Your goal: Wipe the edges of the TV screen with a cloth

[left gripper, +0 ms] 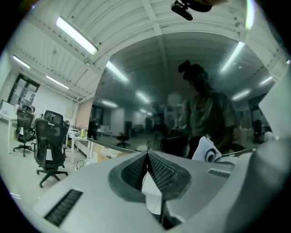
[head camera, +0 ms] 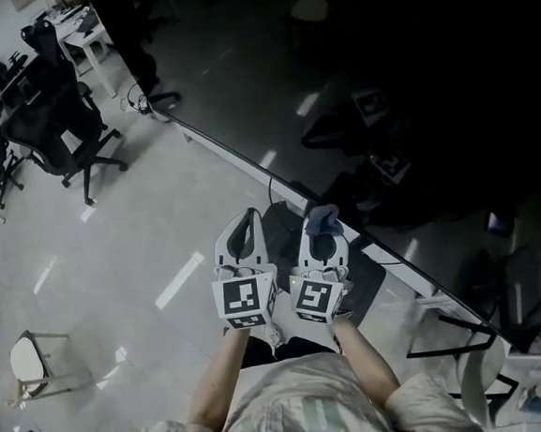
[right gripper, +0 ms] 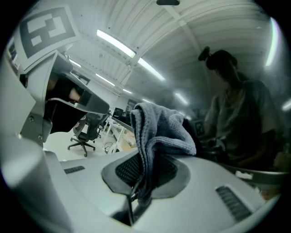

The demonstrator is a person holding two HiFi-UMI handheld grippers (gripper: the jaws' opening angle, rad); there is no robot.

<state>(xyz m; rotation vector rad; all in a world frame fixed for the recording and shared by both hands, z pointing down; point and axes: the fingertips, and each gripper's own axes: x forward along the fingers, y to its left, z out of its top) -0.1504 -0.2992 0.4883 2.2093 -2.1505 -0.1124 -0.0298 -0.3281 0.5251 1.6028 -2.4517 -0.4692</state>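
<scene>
the right tool [right gripper: 138,175] is clamped on a grey cloth [right gripper: 157,129], whose bunched end sticks out past the tips, just beside the lower edge of the dark tv screen [head camera: 361,71]. the left tool [left gripper: 147,159], close alongside, has its jaws pressed together with nothing between them.

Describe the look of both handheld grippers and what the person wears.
Both the left gripper and right gripper are pale grey plastic shells tapering to pointed jaws lined with dark ribbed pads. Each carries a white cube printed with black square markers. The person wears a light short-sleeved shirt.
</scene>
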